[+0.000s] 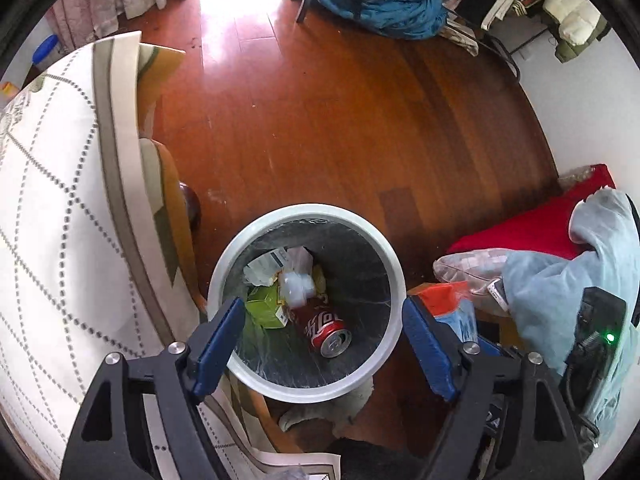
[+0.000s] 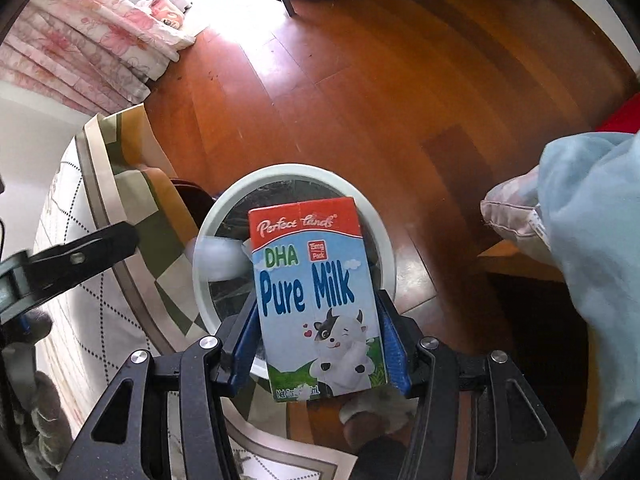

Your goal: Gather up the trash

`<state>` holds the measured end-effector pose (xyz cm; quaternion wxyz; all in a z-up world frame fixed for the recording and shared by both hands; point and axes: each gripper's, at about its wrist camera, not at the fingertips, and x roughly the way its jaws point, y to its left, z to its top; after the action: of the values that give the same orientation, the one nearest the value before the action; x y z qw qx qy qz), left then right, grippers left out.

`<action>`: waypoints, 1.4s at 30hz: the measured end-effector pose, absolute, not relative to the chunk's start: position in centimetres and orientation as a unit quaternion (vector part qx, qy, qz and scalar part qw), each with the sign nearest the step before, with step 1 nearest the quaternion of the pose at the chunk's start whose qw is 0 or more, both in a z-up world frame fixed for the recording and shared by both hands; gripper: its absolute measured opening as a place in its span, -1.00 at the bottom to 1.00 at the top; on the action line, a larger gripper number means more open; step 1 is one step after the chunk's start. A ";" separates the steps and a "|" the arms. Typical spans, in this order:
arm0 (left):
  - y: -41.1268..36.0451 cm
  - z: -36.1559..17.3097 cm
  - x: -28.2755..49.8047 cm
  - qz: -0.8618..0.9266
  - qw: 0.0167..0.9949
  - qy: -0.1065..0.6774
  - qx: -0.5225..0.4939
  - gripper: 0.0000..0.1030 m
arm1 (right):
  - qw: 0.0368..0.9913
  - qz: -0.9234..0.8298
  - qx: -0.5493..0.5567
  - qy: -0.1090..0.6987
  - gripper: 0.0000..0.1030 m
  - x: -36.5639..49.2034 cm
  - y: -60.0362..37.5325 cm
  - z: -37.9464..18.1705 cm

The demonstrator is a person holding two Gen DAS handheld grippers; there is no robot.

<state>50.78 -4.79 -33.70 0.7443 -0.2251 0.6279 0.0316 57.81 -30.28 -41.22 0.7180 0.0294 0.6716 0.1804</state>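
Observation:
A white round trash bin (image 1: 392, 264) with a black liner stands on the wood floor. Inside lie a red cola can (image 1: 326, 326), a green carton (image 1: 266, 306), a clear plastic cup (image 1: 296, 286) and crumpled paper (image 1: 266, 266). My left gripper (image 1: 320, 344) is open and empty above the bin's near rim. My right gripper (image 2: 318, 338) is shut on a blue and red Pure Milk carton (image 2: 316, 300) and holds it upright over the bin (image 2: 206, 280). A blurred pale object (image 2: 218, 258) shows in mid-air over the bin's left rim.
A table with a dotted cloth (image 1: 52, 216) lies to the left. A red cushion (image 1: 532, 228) and a light blue garment (image 1: 560, 280) lie to the right. A blue bundle of clothes (image 1: 384, 8) on a chair and pink curtains (image 2: 80, 44) are at the far side.

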 end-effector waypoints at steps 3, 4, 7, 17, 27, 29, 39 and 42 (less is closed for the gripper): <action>-4.7 -32.6 49.9 0.049 0.757 0.618 -0.206 0.91 | 0.714 0.181 0.033 0.676 0.79 57.7 -30.5 -41.2; -4.7 -32.0 49.4 0.057 0.762 0.613 -0.198 0.91 | 0.718 0.179 0.034 0.671 0.99 57.5 -30.7 -40.8; -4.6 -30.0 47.6 0.076 0.781 0.595 -0.176 0.91 | 0.734 0.172 0.011 0.656 0.99 56.2 -30.8 -38.9; -5.5 -22.4 38.5 0.121 0.824 0.538 -0.133 0.91 | 0.778 0.165 -0.034 0.605 0.99 49.6 -32.7 -30.1; -8.0 -14.3 30.2 0.108 0.856 0.489 -0.124 0.91 | 0.802 0.207 -0.026 0.559 0.99 40.7 -35.3 -19.8; -8.7 -12.4 28.4 0.100 0.865 0.477 -0.123 0.91 | 0.809 0.221 -0.020 0.545 0.99 38.5 -36.2 -17.1; -10.7 -4.6 20.7 0.056 0.896 0.419 -0.138 0.91 | 0.832 0.274 0.007 0.482 1.00 30.2 -39.1 -6.6; -10.8 -3.1 18.8 0.051 0.901 0.406 -0.141 0.91 | 0.835 0.289 0.013 0.468 1.00 28.0 -39.8 -4.6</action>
<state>18.77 -10.80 -3.11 0.9013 -0.1408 0.4063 0.0514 28.03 -39.80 -4.63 0.8349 0.0129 0.4685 0.2886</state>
